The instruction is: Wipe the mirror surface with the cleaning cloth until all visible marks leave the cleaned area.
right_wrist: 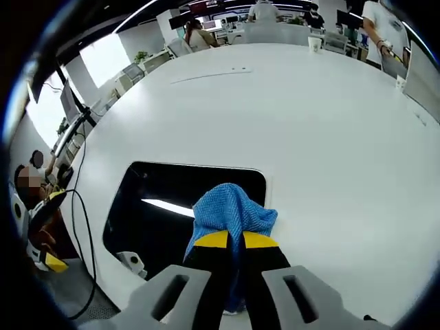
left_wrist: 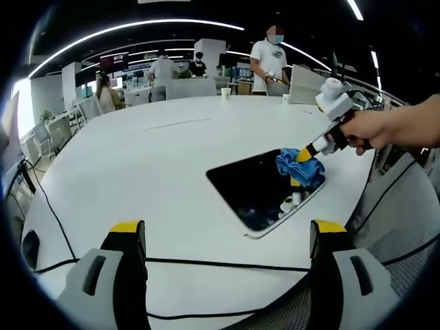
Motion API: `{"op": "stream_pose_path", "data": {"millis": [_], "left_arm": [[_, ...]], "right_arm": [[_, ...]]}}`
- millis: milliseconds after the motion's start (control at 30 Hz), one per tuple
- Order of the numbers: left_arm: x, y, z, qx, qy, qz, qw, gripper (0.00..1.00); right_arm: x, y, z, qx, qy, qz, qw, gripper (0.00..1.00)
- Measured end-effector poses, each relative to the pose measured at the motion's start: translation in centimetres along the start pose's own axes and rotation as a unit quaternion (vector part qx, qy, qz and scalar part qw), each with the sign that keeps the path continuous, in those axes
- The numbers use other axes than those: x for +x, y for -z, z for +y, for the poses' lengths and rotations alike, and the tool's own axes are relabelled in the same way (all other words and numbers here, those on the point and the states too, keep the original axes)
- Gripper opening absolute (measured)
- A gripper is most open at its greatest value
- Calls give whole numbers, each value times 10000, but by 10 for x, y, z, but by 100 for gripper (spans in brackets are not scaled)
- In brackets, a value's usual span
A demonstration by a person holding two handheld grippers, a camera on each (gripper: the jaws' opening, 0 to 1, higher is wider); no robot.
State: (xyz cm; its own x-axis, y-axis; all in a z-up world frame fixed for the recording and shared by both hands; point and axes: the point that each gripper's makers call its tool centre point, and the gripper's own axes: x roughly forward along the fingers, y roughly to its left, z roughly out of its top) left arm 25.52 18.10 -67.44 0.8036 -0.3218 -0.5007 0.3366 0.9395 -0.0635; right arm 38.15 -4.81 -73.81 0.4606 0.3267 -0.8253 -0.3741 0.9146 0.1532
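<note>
The blue cloth point(right_wrist: 230, 214) hides the mirror's point(right_wrist: 165, 206) near edge.

Office desks point(left_wrist: 185, 86) behind white table point(left_wrist: 137, 165), ceiling striplights point(left_wrist: 130, 27).

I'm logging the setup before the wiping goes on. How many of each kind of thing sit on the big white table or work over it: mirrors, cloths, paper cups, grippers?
Mirrors: 1, the mirror
Cloths: 1, the blue cloth
Paper cups: 2, one cup and another cup
Grippers: 2, the left gripper and the right gripper
Total: 6
</note>
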Motion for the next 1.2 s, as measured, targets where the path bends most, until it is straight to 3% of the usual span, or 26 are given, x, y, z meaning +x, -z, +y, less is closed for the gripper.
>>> {"op": "stream_pose_path", "data": {"millis": [133,800,1200], "left_arm": [[0,-1,1,-25,-10,-20,10000,99],[0,1,3,-19,-62,16,10000,99],[-2,0,7,-102,-140,-32,9998,99]], "right_arm": [[4,-6,-1,-150,38,-19,9999,0],[23,-39,-10,-79,60,-4,10000,0],[29,-47,-13,-84,19,12,10000,0]]}}
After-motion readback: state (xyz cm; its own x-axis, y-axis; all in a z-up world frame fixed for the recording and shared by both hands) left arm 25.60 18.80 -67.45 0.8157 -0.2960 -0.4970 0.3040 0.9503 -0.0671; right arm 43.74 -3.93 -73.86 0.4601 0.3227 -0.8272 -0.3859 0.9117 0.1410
